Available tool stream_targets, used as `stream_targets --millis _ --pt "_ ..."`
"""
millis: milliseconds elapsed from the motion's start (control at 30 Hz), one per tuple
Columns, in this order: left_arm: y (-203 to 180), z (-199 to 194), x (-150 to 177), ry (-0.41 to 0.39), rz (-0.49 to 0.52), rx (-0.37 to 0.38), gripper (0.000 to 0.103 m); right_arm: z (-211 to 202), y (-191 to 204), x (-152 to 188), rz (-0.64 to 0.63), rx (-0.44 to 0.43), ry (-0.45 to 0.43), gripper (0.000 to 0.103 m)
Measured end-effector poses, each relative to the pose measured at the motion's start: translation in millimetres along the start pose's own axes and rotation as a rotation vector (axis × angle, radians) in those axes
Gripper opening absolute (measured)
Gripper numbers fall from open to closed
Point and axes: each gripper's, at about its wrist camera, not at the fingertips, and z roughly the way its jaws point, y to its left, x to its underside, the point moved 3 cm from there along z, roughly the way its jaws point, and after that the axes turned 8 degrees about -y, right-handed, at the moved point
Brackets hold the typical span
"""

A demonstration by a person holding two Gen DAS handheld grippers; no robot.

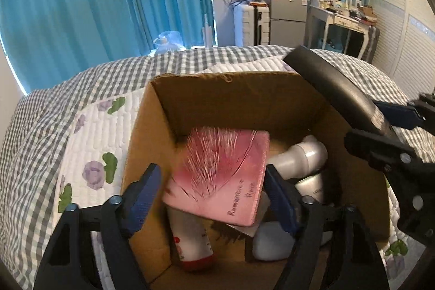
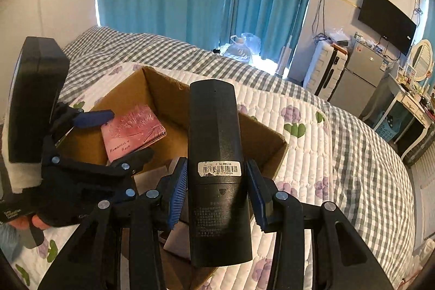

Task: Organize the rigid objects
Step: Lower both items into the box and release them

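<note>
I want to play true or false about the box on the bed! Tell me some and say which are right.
1. The right gripper holds a black bottle. True.
2. The pink box lies on the bedspread. False: it lies inside the cardboard box.
3. The left gripper is squeezing something. False: its jaws are open and hold nothing.
4. The curtains are blue. True.
5. The cardboard box is empty. False: white bottles lie inside too.

Cardboard box [image 1: 141, 143] on the bed [image 1: 40, 127], book [image 1: 217, 175] atop bottles [image 1: 191, 243] inside it
</note>
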Motion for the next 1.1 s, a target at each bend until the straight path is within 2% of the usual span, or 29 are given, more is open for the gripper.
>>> stream_targets --millis 100,433,600,733,833,1000,1100 --pt "2.7 -4.3 -2.4 -0.007 -0.019 0.02 0.086 -5.1 3.0 1.9 0.002 0.002 0.001 0.041" --pt "20.4 -52.7 -6.3 -0.078 -0.01 -0.004 0.086 -12.1 17.2 4.1 0.013 0.001 0.026 0.041" --pt "38.5 -64.1 -6.4 -0.113 -0.028 -0.026 0.086 16.1 31.3 3.4 -0.019 -0.016 0.085 0.042" --pt "49.7 -56.3 -5.1 -0.124 -0.053 -0.019 0.086 51.5 36.7 4.9 -0.082 -0.035 0.136 0.042" --pt "51.6 -47.5 -1.6 -0.117 -0.049 -0.026 0.086 68.6 35.2 5.9 -0.098 -0.011 0.156 0.043" --pt "54.5 -38.9 4.6 -0.096 -0.046 -0.042 0.086 67.5 31.1 2.3 -0.09 0.018 0.102 0.044" --pt "55.1 -45.0 5.0 -0.099 -0.056 -0.051 0.086 50.6 28.7 -0.8 -0.082 0.029 0.068 0.044"
